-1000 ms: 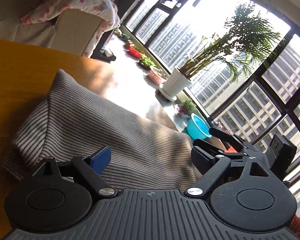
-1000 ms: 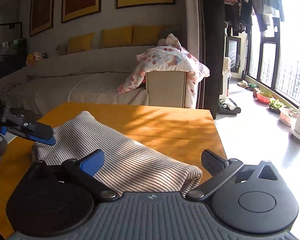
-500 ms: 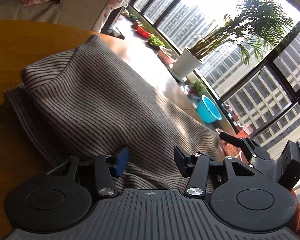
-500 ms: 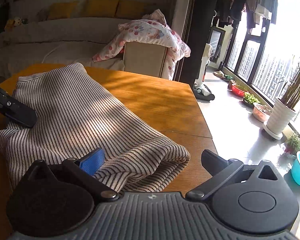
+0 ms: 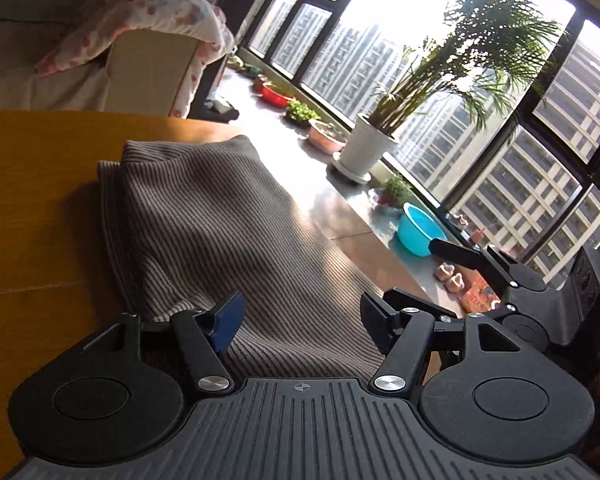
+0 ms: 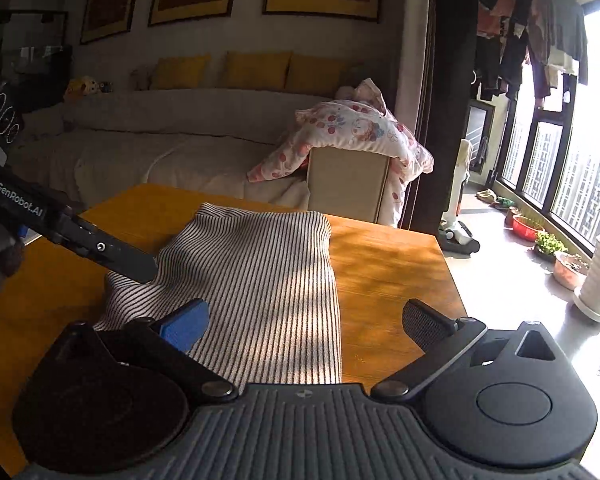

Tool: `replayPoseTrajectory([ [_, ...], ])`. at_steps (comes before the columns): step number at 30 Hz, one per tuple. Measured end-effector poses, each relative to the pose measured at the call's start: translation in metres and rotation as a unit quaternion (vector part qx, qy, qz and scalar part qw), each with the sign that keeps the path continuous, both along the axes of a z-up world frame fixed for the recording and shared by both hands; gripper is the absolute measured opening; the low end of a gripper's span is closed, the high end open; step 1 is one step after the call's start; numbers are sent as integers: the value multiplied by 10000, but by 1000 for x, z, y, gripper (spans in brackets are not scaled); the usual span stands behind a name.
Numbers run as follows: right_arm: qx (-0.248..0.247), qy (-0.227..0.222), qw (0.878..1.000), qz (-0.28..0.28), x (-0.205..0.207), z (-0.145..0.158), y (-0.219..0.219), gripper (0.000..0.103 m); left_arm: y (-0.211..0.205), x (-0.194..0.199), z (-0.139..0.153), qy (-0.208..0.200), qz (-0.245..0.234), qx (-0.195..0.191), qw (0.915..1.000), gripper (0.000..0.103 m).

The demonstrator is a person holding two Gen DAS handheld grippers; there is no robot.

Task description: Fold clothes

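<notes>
A striped garment point(image 6: 260, 280) lies folded into a long narrow strip on the wooden table point(image 6: 388, 272), running from the near edge toward the far side where the sofa point(image 6: 160, 152) stands. Its far end is a rounded fold with a second layer of cloth showing underneath along one side; the near end reaches under both claws. Sunlight and shadow fall in bands across the cloth and the table.

The left claw point(image 5: 300, 316) hangs low over the near end of the garment. Its jaws have just been opening again after closing partway, and they now stand about half apart. The striped cloth lies below and between them, but the blue pad and the black pad do not press on it, so the claw has hold of nothing.

The right claw point(image 6: 304, 320) sits over the same near end, beside the left one. Its jaws stand wide apart: the blue finger is over the cloth and the black finger is over bare table past the garment's edge. Nothing is pinched between them. In the right wrist view one finger of the left claw reaches in from the side and its tip lies on or just over the garment's side edge; whether it touches I cannot tell.

Beyond the table, a flowered blanket point(image 6: 360, 132) is draped over the sofa's arm, and a potted palm point(image 5: 440, 92) and a blue basin point(image 5: 420, 236) stand on the floor by the windows
</notes>
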State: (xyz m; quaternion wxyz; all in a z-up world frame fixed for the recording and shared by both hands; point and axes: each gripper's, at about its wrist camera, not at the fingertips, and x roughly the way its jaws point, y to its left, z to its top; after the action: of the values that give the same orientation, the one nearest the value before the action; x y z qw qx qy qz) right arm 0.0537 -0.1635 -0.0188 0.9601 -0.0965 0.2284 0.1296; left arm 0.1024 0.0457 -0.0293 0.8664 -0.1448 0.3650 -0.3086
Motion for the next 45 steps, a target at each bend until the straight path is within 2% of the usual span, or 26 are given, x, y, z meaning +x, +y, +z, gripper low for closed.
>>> replayPoseTrajectory([
  [3,-507,258,9982,-210,7,-24,5,103,-10,-9,-17,125,-194,211,9995,68],
  [5,-734,228,9966,-302,-1,-39,12,103,-12,-10,-29,223,-200,350,9989,63],
  [7,-713,107,9967,-369,-10,-40,14,103,-10,-8,-34,254,-132,401,9988,59],
  [10,-526,313,9976,-334,-15,-39,15,103,-6,-4,-33,186,-17,505,9985,54],
  [17,-304,316,9989,-159,-32,-41,30,103,3,3,-32,144,190,561,9981,53],
  [19,-239,395,9989,47,-32,-38,30,103,6,1,-29,132,271,558,9980,54],
  [22,-175,424,9985,290,-31,-25,23,103,9,-13,-18,-103,329,735,9967,62],
  [24,-53,375,9987,333,-32,-14,15,103,11,-27,-9,-333,311,977,9942,73],
  [28,234,271,9991,241,-34,-1,1,103,14,-42,-14,-385,333,1541,9867,73],
  [31,-211,355,9985,351,-40,-20,10,103,15,-51,-20,-340,300,1740,9837,72],
  [34,-638,427,9960,454,-46,-38,18,103,12,-67,-21,-409,35,1843,9820,72],
  [37,-745,350,9954,496,-50,-35,16,103,8,-77,-19,-534,-136,2007,9781,71],
  [41,-858,354,9938,618,-47,-23,15,103,12,-81,-4,-627,-279,1693,9832,72],
  [45,-327,98,9967,734,-46,-1,18,102,8,-78,14,-948,-176,1501,9840,77],
])
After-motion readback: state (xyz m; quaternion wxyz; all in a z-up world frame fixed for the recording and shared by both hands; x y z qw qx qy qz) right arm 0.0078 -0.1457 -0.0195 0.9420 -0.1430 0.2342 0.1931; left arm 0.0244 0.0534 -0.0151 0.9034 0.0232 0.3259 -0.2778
